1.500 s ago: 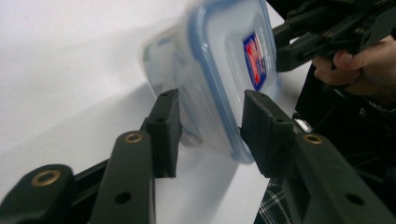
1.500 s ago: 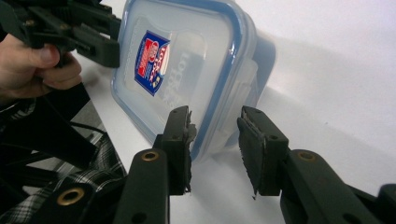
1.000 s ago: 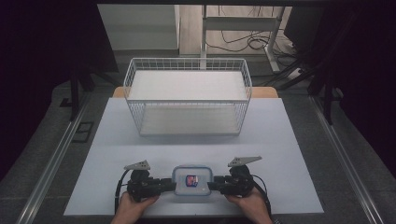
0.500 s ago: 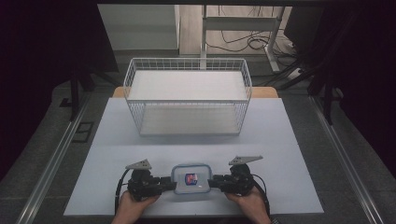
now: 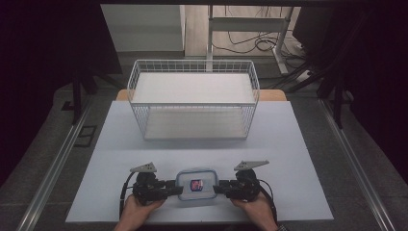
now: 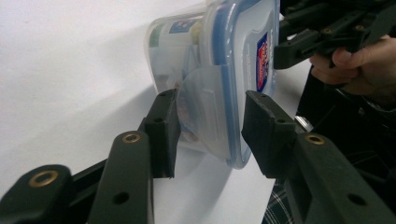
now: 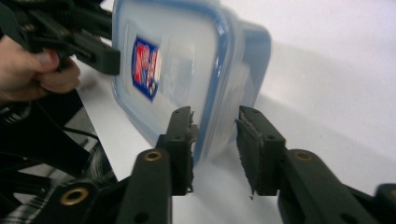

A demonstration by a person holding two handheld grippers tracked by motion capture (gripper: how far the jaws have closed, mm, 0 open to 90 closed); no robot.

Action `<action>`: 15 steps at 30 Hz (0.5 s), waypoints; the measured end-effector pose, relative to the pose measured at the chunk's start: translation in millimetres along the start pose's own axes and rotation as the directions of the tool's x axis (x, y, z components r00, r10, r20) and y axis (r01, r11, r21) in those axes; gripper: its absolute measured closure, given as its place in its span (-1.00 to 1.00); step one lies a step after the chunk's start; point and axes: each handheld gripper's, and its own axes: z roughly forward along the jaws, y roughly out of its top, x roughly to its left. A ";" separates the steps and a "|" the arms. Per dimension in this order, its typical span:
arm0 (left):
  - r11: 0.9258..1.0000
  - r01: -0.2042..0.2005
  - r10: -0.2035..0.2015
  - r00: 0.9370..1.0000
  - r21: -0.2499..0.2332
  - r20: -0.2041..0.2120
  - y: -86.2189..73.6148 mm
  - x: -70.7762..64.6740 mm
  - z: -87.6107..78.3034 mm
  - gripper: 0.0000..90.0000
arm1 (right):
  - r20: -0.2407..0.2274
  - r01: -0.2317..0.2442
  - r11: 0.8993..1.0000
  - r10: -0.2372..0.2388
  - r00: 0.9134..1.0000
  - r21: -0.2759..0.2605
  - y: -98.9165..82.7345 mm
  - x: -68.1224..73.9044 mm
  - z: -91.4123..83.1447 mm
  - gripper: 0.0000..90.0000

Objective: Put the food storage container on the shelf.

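Clear lidded container (image 5: 195,185) sits at the table's (image 5: 298,144) near edge, basket (image 5: 192,103) well behind. Left hand-held gripper (image 5: 175,188) and right hand-held gripper (image 5: 217,187) bracket its ends, partly open. The right's jaws just reopened around the rim; grip looks loose, so no lift yet.

Overhead forward-down; tool cameras closely share container (image 5: 194,185).

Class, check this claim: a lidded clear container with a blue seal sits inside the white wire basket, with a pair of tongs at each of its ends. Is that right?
Not quite. The high view shows the container on the white table, in front of the wire basket, not inside it. The rest holds: the left tongs and right tongs sit at its two ends.
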 end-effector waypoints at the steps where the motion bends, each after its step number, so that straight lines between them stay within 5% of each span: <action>1: 1.000 0.005 -0.005 1.000 0.000 0.001 0.0 0.3 0.0 0.27 | -0.001 -0.010 1.000 0.010 1.000 -0.006 0.6 -0.7 1.5 0.25; 10: 0.999 0.042 -0.041 0.999 -0.004 0.031 1.3 5.5 0.8 0.28 | -0.050 -0.050 0.998 0.048 0.998 -0.040 6.8 -10.9 0.4 0.40; 15: 0.999 0.050 -0.050 0.998 -0.014 0.030 4.0 6.4 2.4 0.32 | -0.020 -0.063 0.996 0.062 0.998 -0.062 7.6 -9.8 -3.4 0.52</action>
